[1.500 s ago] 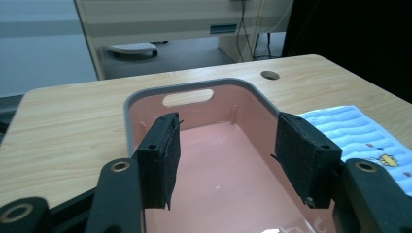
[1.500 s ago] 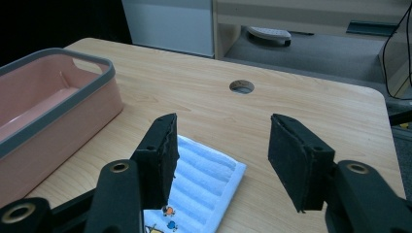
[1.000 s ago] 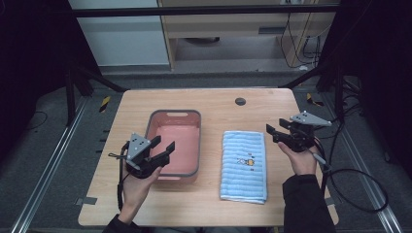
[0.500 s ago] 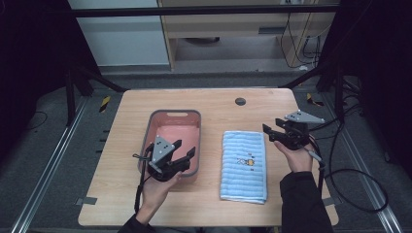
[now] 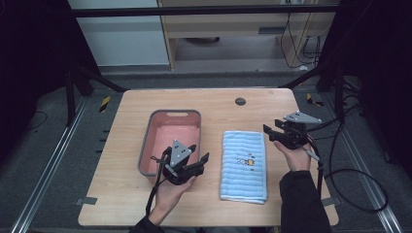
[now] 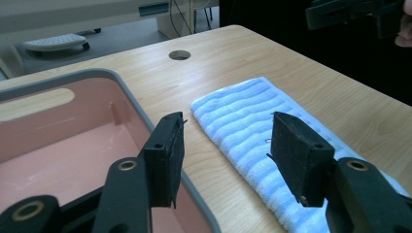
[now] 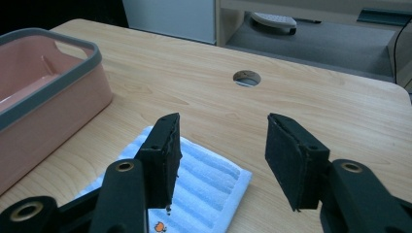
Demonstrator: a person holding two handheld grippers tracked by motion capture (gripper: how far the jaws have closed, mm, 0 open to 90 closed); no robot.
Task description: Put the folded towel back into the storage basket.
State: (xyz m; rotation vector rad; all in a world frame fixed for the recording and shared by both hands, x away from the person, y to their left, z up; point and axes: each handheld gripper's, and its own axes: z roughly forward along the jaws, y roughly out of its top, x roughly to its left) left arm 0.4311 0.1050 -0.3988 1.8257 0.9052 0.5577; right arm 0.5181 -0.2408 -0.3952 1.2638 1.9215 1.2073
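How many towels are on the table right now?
1. A folded blue striped towel lies flat on the table, right of the pink bin, between the left tool and the right tool. The bin's visible floor holds none.

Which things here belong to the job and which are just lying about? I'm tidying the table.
In the job:
blue towel
pink bin
left claw
right claw

Lying about:
tape strip on the table

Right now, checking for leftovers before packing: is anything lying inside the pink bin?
No, the pink bin shows a bare pink floor in the high view, and the towel lies beside it on the table.
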